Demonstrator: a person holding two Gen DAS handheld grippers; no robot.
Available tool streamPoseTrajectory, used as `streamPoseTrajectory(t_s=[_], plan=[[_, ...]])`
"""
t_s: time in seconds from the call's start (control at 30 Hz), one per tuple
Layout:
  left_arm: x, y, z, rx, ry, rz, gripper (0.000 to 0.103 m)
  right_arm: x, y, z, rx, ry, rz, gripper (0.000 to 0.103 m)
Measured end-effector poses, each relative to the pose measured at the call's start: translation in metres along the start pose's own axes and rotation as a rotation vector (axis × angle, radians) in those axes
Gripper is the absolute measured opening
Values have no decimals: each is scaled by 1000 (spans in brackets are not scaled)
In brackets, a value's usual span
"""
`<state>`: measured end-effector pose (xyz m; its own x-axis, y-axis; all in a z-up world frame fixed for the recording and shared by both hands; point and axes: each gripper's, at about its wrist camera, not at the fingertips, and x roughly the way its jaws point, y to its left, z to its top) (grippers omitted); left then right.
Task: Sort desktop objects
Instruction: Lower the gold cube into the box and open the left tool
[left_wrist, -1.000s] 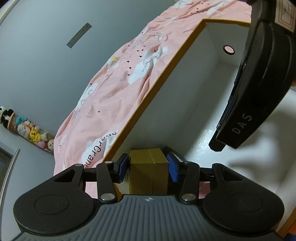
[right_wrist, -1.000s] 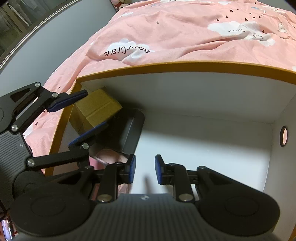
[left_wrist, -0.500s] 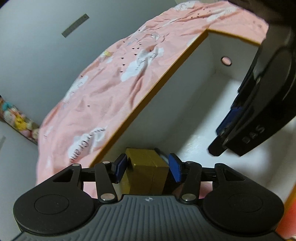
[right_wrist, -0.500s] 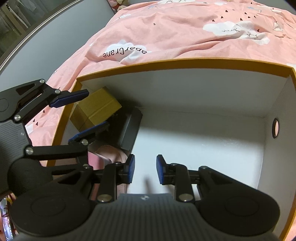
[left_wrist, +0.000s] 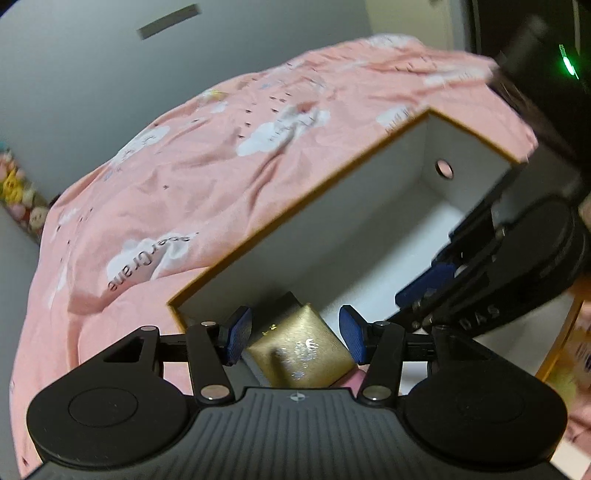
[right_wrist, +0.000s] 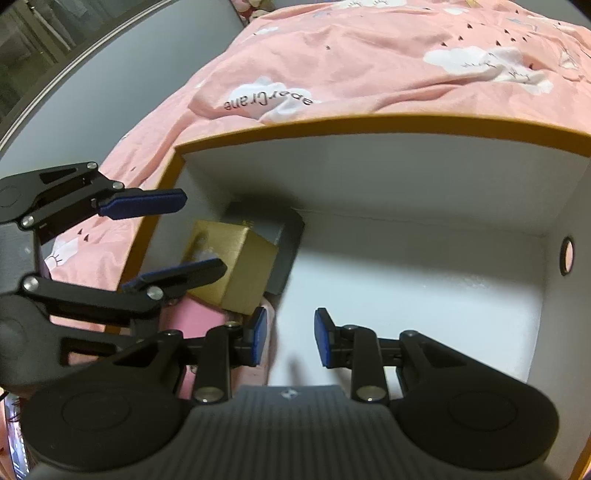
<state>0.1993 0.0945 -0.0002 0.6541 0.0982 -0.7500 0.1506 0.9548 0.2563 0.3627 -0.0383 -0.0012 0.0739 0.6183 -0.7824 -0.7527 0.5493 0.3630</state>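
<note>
1. Left wrist view: the left tool (left_wrist: 295, 334) stands wide, its blue pads (left_wrist: 238, 334) on either side of a gold box (left_wrist: 301, 349) with a clear gap at each pad, so it grips nothing. The gold box lies tilted in the near corner of a bin (left_wrist: 332, 236), a white-walled box with an orange rim. A dark grey box (left_wrist: 286, 301) shows just behind the gold box, touching it. Something pink (left_wrist: 356, 378) peeks out under the gold box by the right-hand pad. The right tool (left_wrist: 436, 273) reaches in over the bin from the right; this view is too blurred to show its gap. The bin sits on a bed covered by a pink quilt (left_wrist: 184, 184) with white clouds. A round hole (left_wrist: 443, 169) marks the bin's far end wall.

2. Right wrist view: the right tool (right_wrist: 288, 338) hangs over the bin's (right_wrist: 406, 184) white floor with a narrow gap between its pads (right_wrist: 258, 334), which hold nothing. The left tool (right_wrist: 166, 236) is at the left, spread wide, one finger above the rim and the other low beside the gold box (right_wrist: 236, 266). The gold box rests tilted in the bin's left corner, leaning on the grey box (right_wrist: 284, 254) behind it, with the pink thing (right_wrist: 199, 317) below it. The quilt (right_wrist: 369, 66) fills the background.
</note>
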Motion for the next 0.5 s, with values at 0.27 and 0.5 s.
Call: streamPoseTrajectory(t_s=[0.27, 0.5], plan=[[-12, 37, -7, -156, 62, 13, 61, 0, 17, 4, -73, -13, 30, 33], [-10, 57, -24, -258, 156, -49, 60, 12, 35, 9, -123, 4, 39, 39]])
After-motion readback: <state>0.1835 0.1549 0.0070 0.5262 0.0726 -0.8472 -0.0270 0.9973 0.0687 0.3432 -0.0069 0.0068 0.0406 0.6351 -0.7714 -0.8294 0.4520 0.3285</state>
